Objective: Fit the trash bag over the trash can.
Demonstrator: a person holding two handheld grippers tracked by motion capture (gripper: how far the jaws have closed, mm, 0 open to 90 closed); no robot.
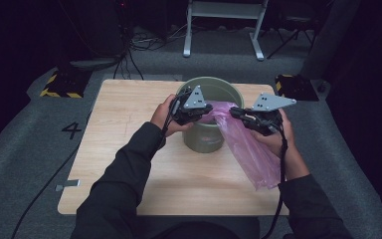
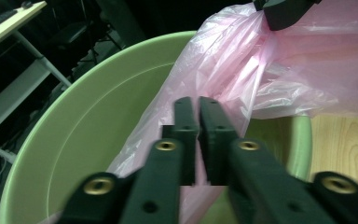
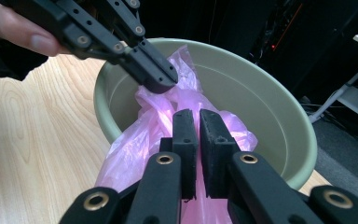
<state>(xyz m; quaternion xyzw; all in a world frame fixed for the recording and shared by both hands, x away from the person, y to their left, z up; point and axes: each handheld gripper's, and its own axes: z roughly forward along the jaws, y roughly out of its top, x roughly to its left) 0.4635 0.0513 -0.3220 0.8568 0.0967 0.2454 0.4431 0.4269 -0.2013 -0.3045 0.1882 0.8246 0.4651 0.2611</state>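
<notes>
Nearest me, both dark sleeves come up over the table (image 1: pixel 129 164), a pale wood-grain top with rounded corners. A loose tail of the pink bag (image 1: pixel 251 149) lies across its right part, thin, crinkled, see-through film.

My right gripper (image 1: pixel 235 112) has its jaws drawn together on the film: in the right gripper view the pads (image 3: pixel 186 140) stand narrow with pink plastic (image 3: pixel 168 126) pinched up between and below them. My left gripper (image 1: pixel 209 107) is likewise closed; in the left gripper view its pads (image 2: pixel 186 126) are nearly touching, with the film (image 2: pixel 223 84) close behind them. I cannot tell for certain that film is caught in that gap, though the right gripper view shows that gripper's tip (image 3: pixel 161 77) pressed onto the bunched top of the bag.

The bag hangs from the two grippers over the near rim of the bucket (image 1: pixel 199 139), a round, smooth, olive-green plastic tub on the far middle of the table. Part of the bag sits inside it.

Beyond the table I see grey carpet, a taped "4" (image 1: pixel 72 130), black-and-yellow striped blocks (image 1: pixel 59 87), cables and a white frame (image 1: pixel 224 25).
</notes>
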